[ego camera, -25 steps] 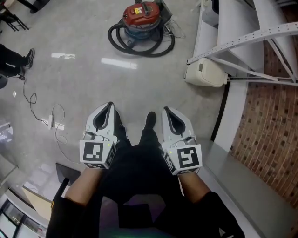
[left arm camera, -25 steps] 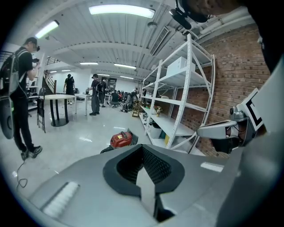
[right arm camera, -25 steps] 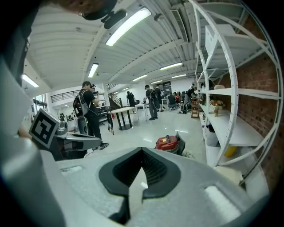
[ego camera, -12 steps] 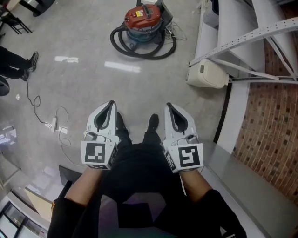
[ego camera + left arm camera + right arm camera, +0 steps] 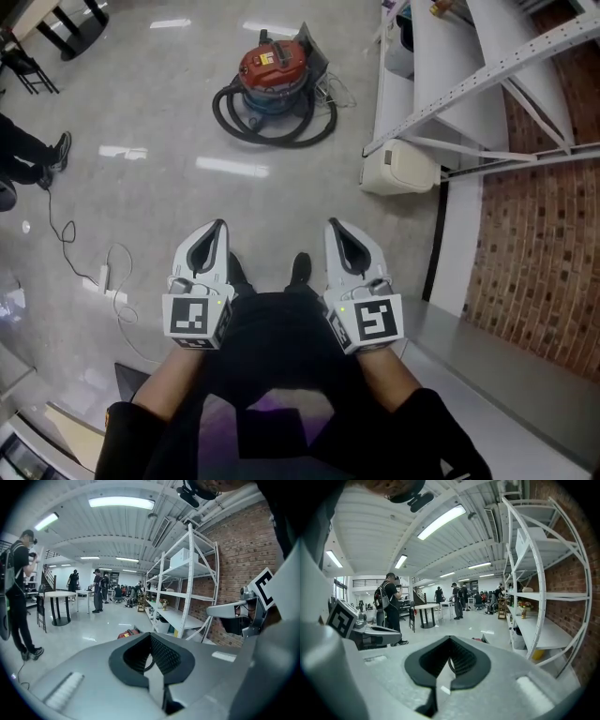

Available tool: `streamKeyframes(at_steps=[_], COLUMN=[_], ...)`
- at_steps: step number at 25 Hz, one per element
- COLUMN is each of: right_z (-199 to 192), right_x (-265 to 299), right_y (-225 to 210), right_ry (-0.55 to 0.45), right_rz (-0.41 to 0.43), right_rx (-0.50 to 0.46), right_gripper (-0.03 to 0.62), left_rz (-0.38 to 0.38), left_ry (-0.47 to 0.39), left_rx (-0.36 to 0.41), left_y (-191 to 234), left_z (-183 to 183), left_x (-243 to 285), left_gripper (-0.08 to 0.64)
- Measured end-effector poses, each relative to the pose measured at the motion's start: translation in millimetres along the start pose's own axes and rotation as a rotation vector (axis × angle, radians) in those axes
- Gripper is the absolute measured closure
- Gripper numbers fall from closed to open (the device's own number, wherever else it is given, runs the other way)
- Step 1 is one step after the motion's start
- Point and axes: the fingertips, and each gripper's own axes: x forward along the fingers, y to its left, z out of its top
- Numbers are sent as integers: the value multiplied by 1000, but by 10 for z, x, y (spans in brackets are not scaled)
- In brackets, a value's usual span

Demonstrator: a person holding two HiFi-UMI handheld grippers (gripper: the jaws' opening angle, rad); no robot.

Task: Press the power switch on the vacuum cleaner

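The left tongs and right tongs are both closed and empty. The red-lidded vacuum cleaner sits well apart from them on the floor, upper middle of frame. Its hose lies coiled round the base and could catch a foot on approach.

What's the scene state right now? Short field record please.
target: vacuum cleaner, red top, on the floor ahead, far from both grippers
hose: black hose coiled round its base
left gripper: jaws together, empty
right gripper: jaws together, empty
switch: not yet pressed; too small to pick out
nearby: white shelving rack right of the vacuum cleaner
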Motion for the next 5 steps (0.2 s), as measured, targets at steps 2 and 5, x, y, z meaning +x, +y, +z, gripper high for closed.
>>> streamKeyframes(at_steps=[2, 5], right_z=[-33, -81], right_x=[-47, -113], right_y=[19, 58], right_ry=[7, 17], right_rz=[-2, -5], right_rx=[6, 12], right_gripper=[601, 601], left_rz=[-5, -19], left_ry=[-5, -10], left_rx=[-2, -4], left_y=[-19, -59], left_z=[2, 3], left_x=[-9, -25], left_gripper=[545, 545])
